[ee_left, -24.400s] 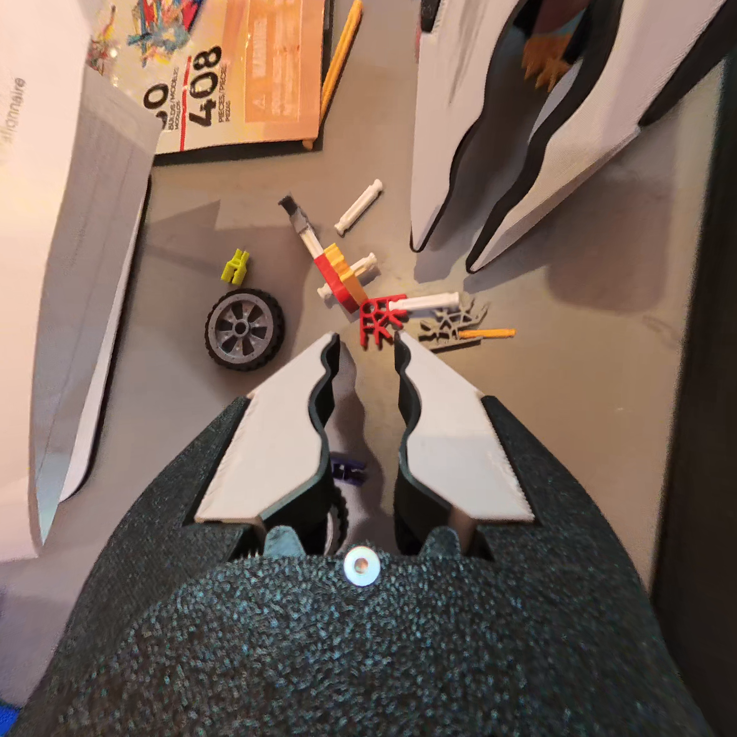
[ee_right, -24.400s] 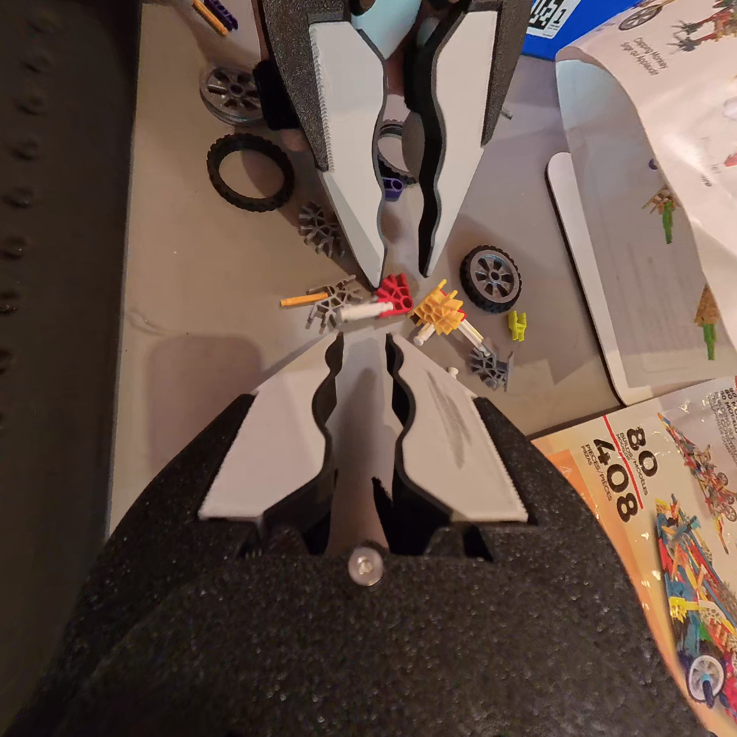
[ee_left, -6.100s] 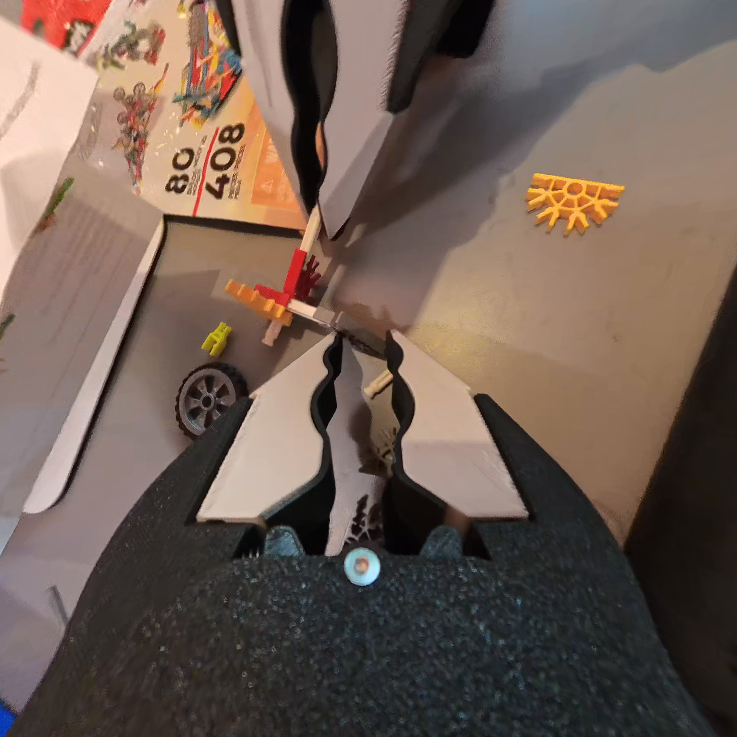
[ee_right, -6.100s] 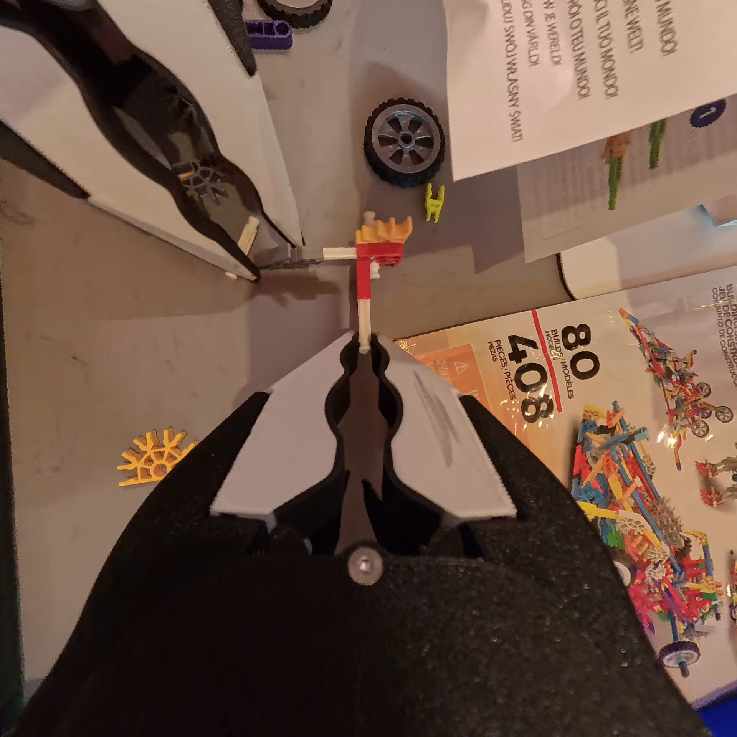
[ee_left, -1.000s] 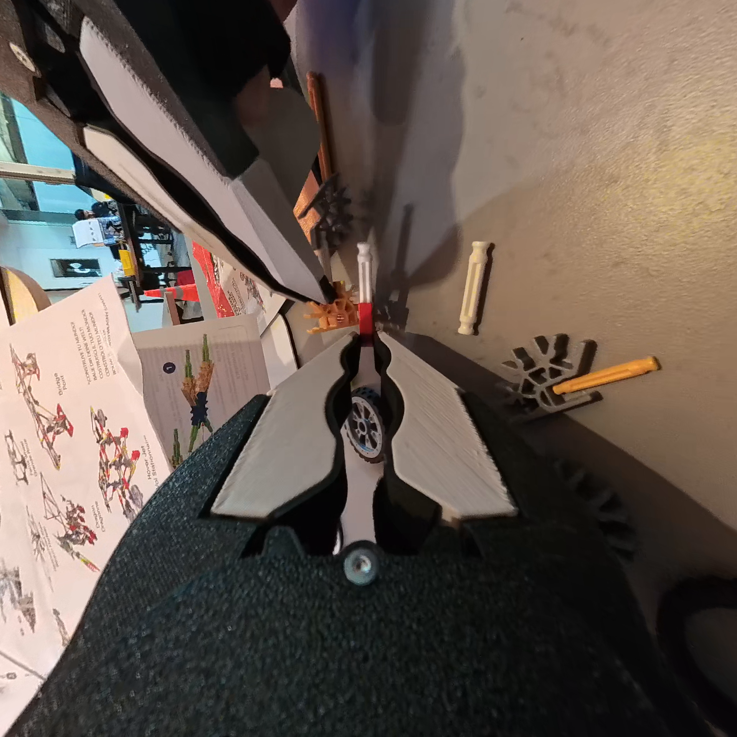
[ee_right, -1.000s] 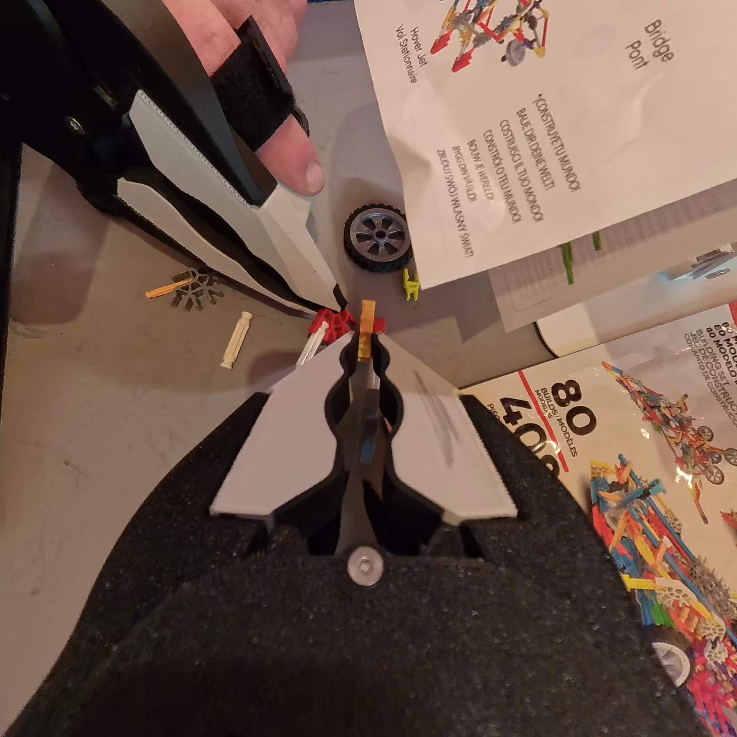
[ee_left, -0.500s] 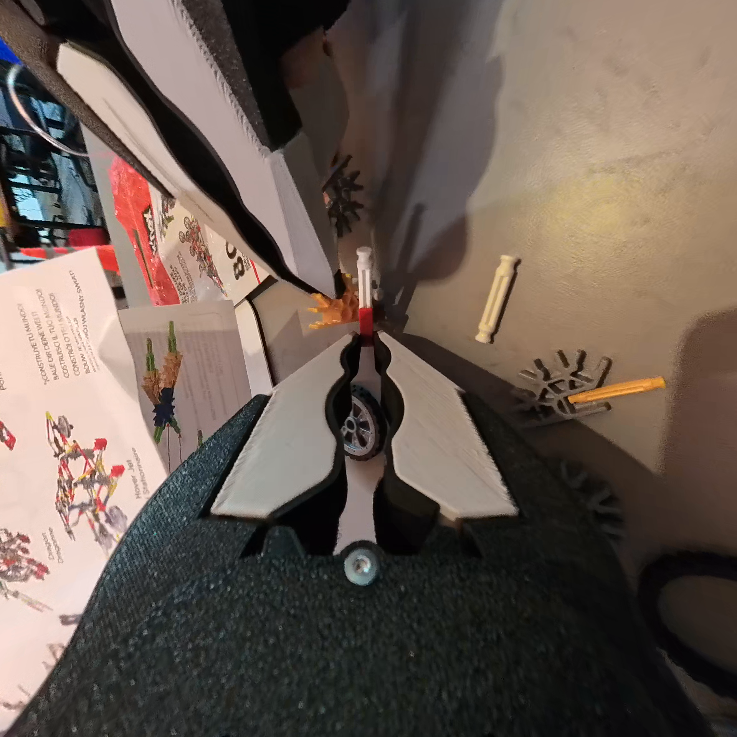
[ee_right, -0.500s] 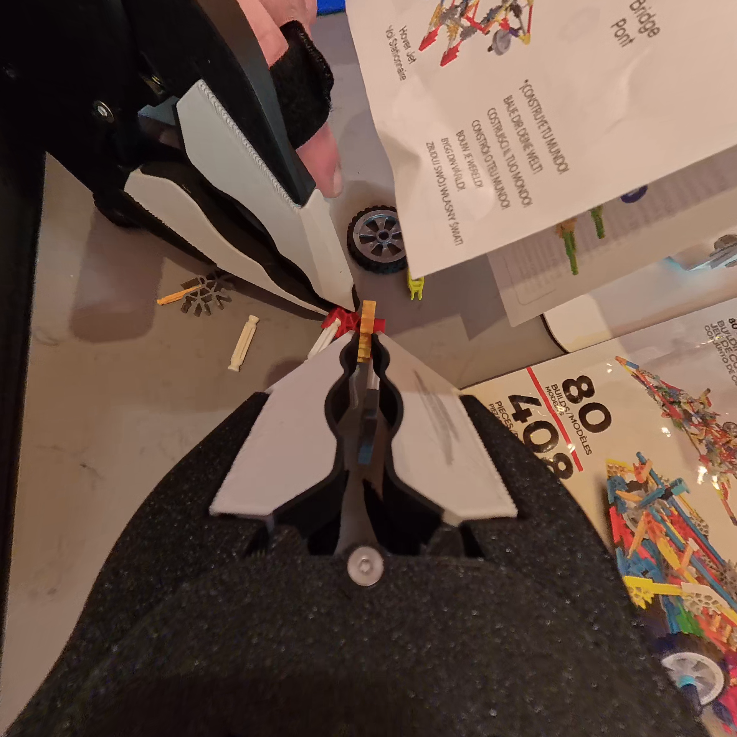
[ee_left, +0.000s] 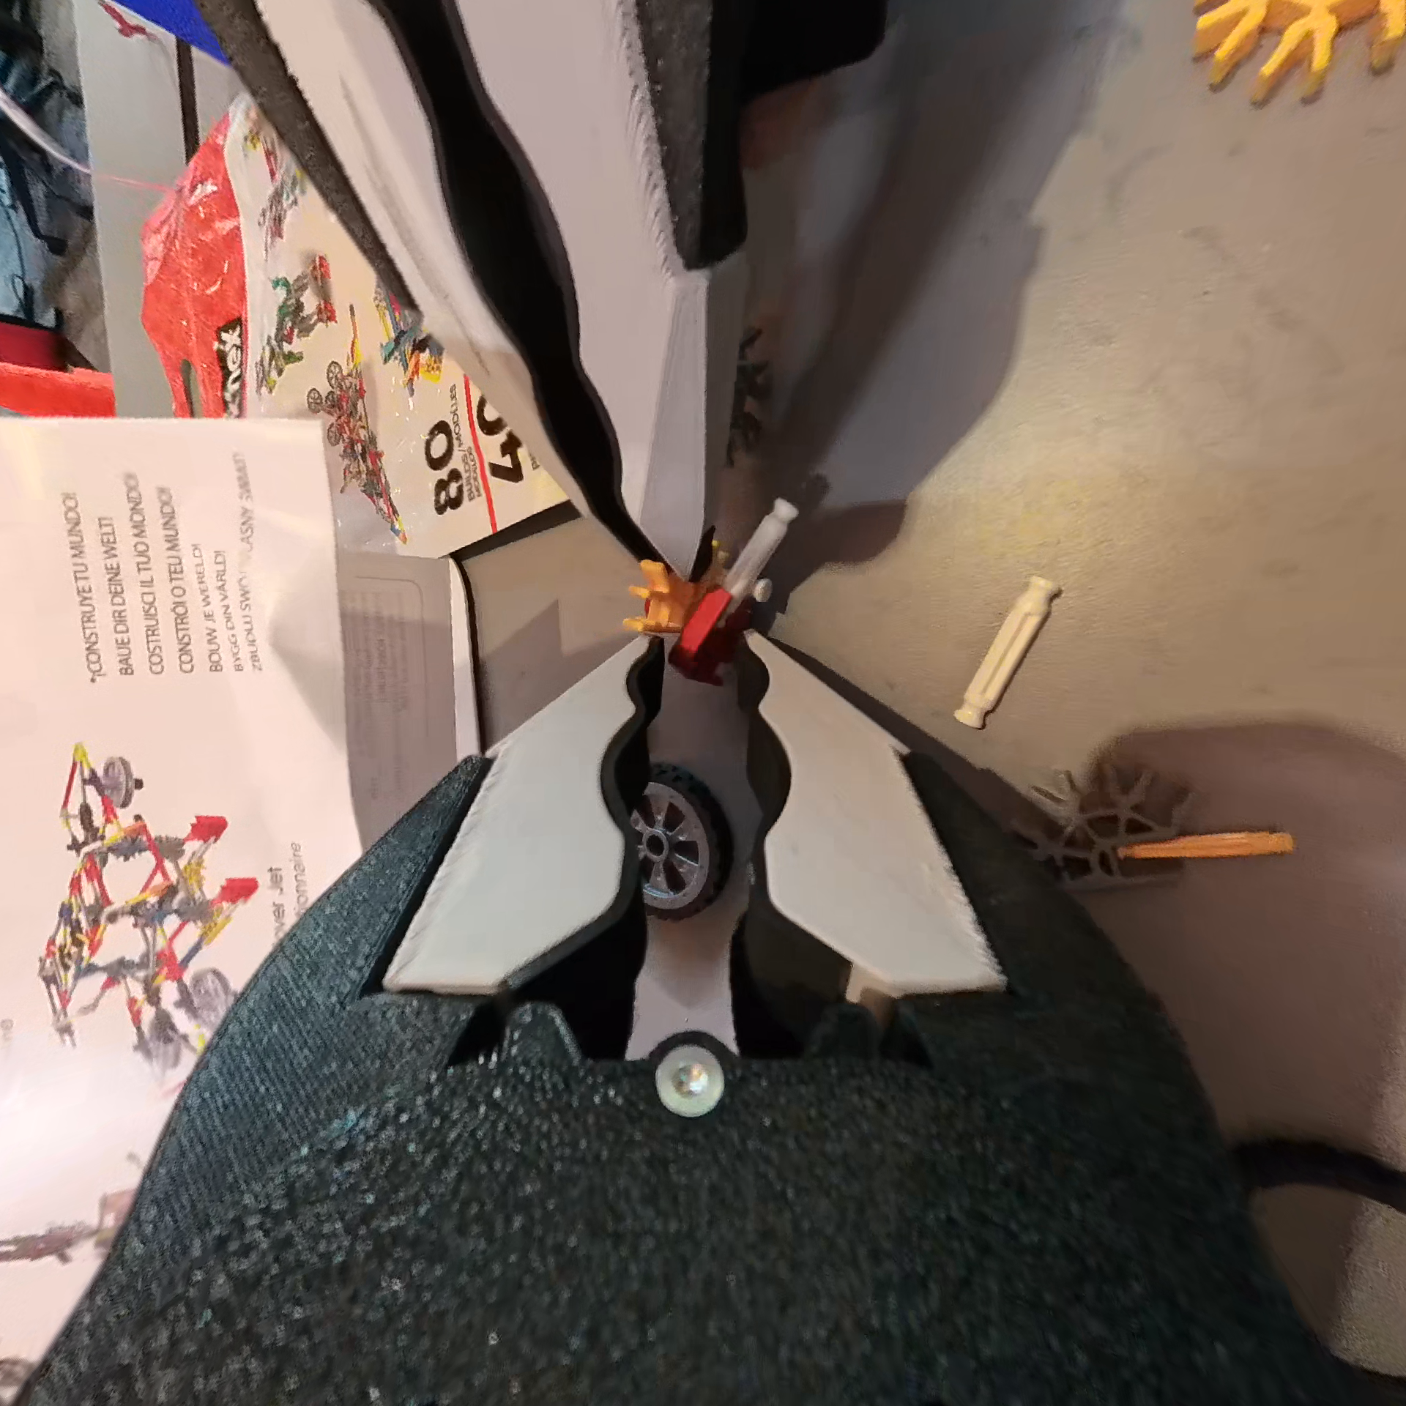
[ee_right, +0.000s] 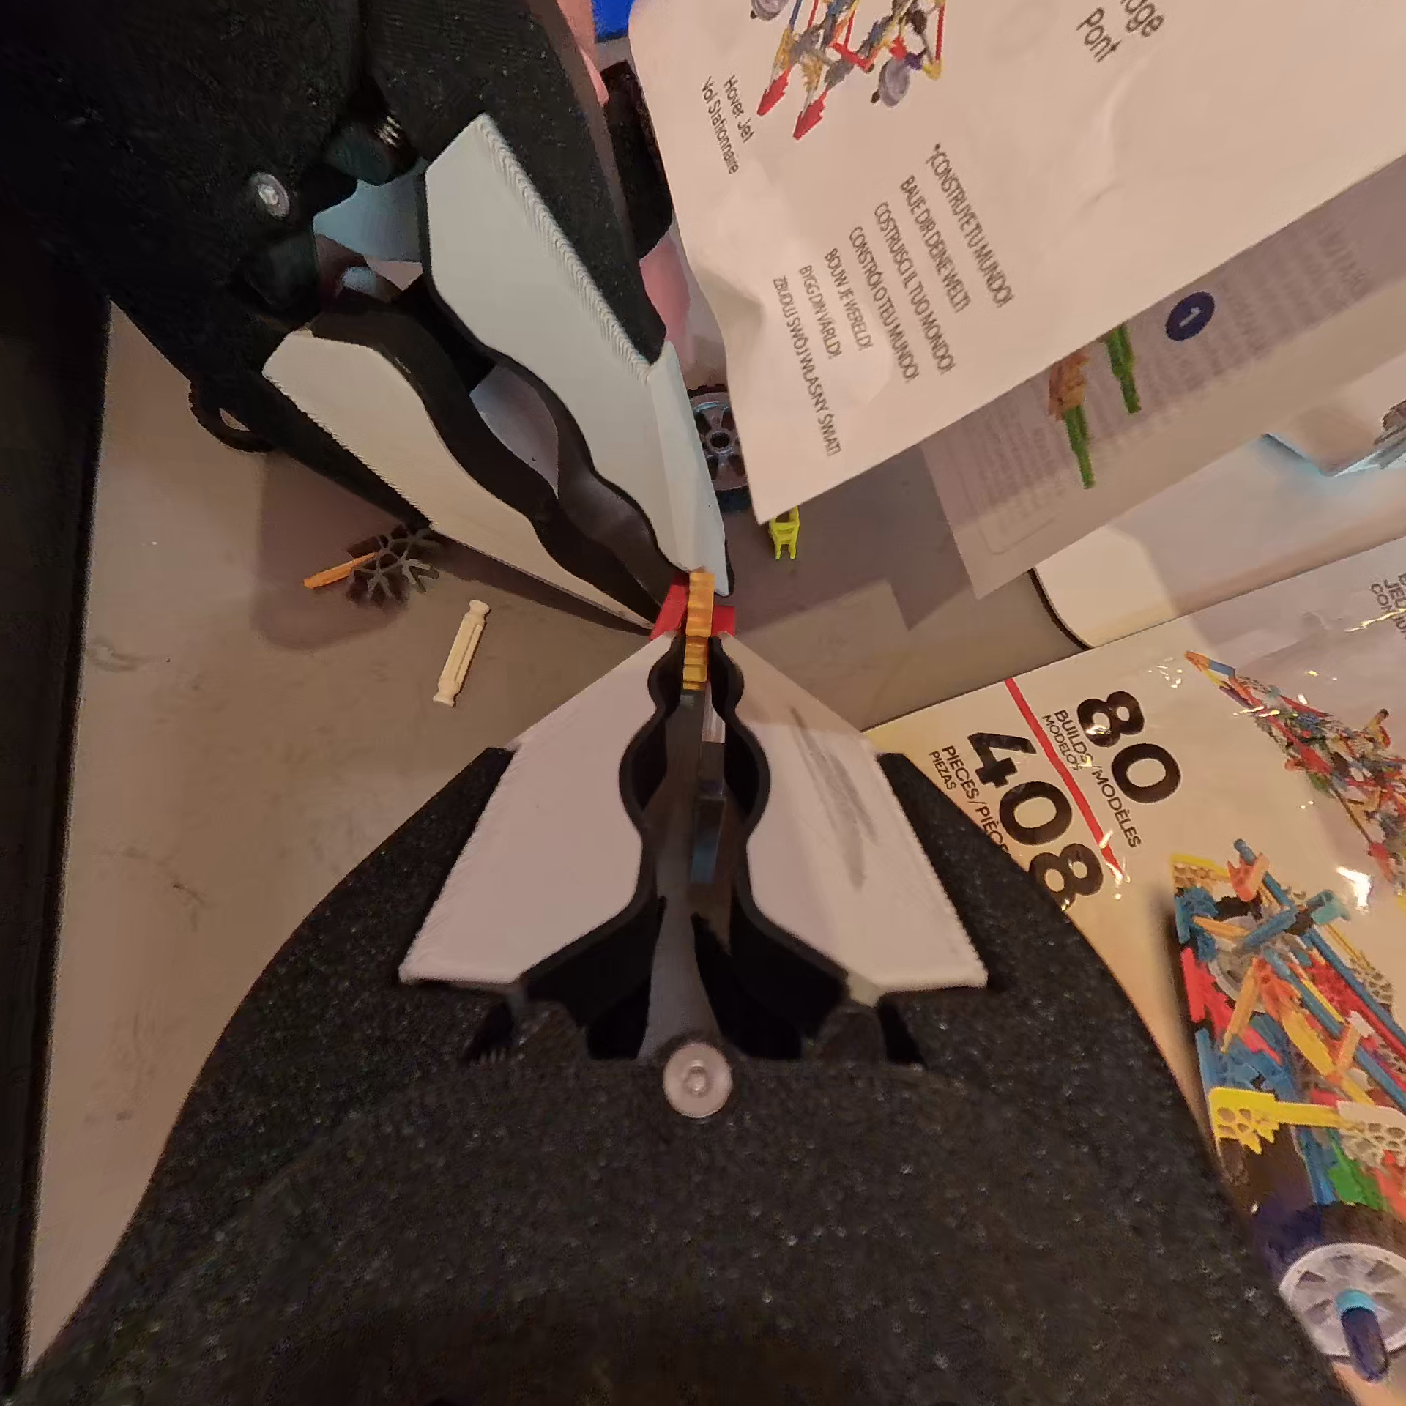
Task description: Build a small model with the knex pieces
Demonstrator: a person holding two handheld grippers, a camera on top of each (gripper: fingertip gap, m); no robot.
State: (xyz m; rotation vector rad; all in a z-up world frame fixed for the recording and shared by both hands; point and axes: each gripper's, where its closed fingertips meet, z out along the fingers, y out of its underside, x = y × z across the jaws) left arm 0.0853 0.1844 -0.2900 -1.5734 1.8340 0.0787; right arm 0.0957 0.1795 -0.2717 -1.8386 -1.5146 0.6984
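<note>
- Small assembly (ee_right: 696, 620): an orange connector, a red connector and a white rod joined together. We see it held clear of the worktop (ee_left: 1141, 456), at the point where the two grippers meet tip to tip.
- Right gripper (ee_right: 696, 645): its jaws are pressed together on the orange connector of the small assembly. A dark piece also lies in the narrow channel between them; we cannot tell what it is.
- Left gripper (ee_left: 701, 648): its jaws stand a little apart, with the red connector of the small assembly in the gap at their tips. We cannot make out whether either jaw touches it.
- Wheel (ee_left: 677, 844): grey hub and black tyre, lying on the worktop below the small assembly, seen through the gap in the left gripper.
- Loose white rod (ee_left: 1004, 654): flat on the worktop, near the small assembly and apart from it.
- Grey connector (ee_left: 1103, 825): carries an orange rod and lies farther from the small assembly than the loose white rod, on the same side.
- Yellow-green clip (ee_right: 784, 532): just beside the small assembly, at the edge of the instruction sheet (ee_right: 989, 190).
- Printed pack (ee_right: 1141, 799): flat, on the side of the small assembly away from the loose white rod.
- Yellow connector (ee_left: 1293, 38): well apart from the small assembly.
</note>
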